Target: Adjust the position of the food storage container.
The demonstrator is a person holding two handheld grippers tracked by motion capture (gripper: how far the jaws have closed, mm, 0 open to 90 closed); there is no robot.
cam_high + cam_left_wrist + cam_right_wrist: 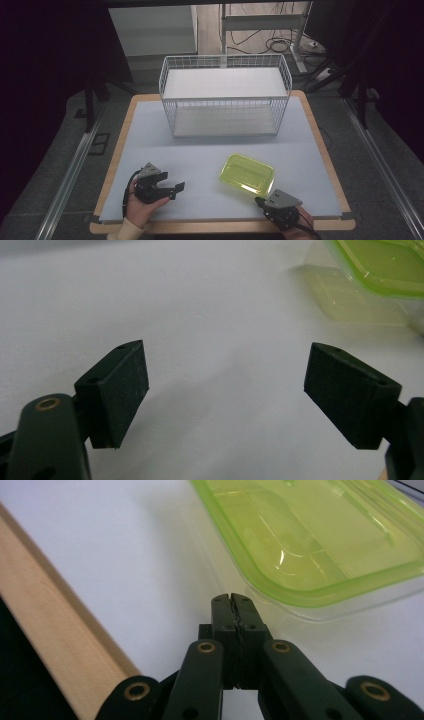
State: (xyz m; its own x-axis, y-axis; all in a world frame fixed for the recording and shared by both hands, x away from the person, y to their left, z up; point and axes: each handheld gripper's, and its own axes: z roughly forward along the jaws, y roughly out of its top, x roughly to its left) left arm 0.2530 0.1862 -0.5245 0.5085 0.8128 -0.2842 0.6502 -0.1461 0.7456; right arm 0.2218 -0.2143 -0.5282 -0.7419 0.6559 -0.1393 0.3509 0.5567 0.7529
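Observation:
A clear food container with a yellow-green lid point(247, 173) lies on the pale table mat point(210, 150), front right of centre. My left gripper point(177, 191) rests low over the mat at the front left, jaws wide open and pointing right toward the container point(372, 277), with nothing between its pads point(122, 390). My right gripper point(259, 202) sits at the front right, just short of the container's near corner point(320, 545). Its jaws are pressed together on nothing point(231, 600).
A white wire basket point(225, 95) with a white shelf stands at the back centre of the table. The wooden table edge point(55, 640) runs close beside the right gripper. Cables and metal table legs point(280, 35) lie on the floor beyond the table.

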